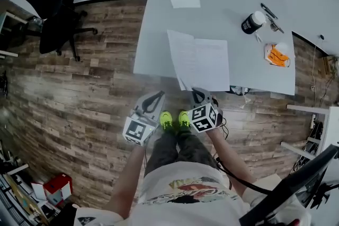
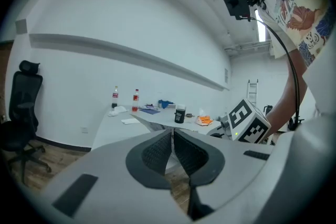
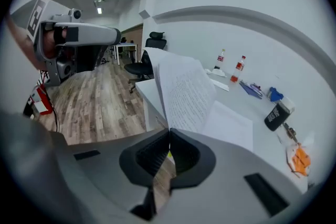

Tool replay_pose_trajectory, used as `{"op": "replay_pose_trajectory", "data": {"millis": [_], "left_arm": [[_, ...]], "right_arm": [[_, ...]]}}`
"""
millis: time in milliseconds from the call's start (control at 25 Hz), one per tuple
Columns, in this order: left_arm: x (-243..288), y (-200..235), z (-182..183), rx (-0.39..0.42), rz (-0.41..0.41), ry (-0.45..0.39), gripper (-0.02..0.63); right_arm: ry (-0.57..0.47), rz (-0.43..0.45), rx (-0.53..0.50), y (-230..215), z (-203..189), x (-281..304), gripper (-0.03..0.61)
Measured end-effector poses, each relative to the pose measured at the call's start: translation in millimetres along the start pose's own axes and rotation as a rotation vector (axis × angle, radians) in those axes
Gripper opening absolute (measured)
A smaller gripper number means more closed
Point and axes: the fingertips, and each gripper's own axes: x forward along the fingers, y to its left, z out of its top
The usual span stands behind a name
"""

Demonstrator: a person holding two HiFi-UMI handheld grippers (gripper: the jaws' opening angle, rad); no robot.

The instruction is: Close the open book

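Open white-paged book (image 1: 204, 63) lies at the near edge of the large white table (image 1: 159, 18). Its left leaf (image 3: 181, 86) stands up because my right gripper (image 3: 169, 136) is pinched tight on that leaf's near edge — a hold for swinging it over, I judge. That hand slants down toward the table; my left gripper (image 2: 172, 139) — jaws together, empty — hangs roughly level just beside it, clear of the table.

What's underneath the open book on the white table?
The white table shows around the open book, at its near edge. Anything directly beneath the pages is covered.
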Motion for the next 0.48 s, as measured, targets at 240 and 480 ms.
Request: {"op": "replay_pose_trajectory", "data": {"millis": [240,480], "left_arm": [[4.7,-29.4,24.6,-0.008,-0.048,0.001,0.014],[18.3,-51.3,42.1,0.017,-0.085,0.006,0.014]], "right_arm": [[0.005,0.021,0.068,-6.9,-5.9,-15.7,0.021],[-0.003,0.028,0.192,-20.5,-14.6,-26.2,0.021]]}}
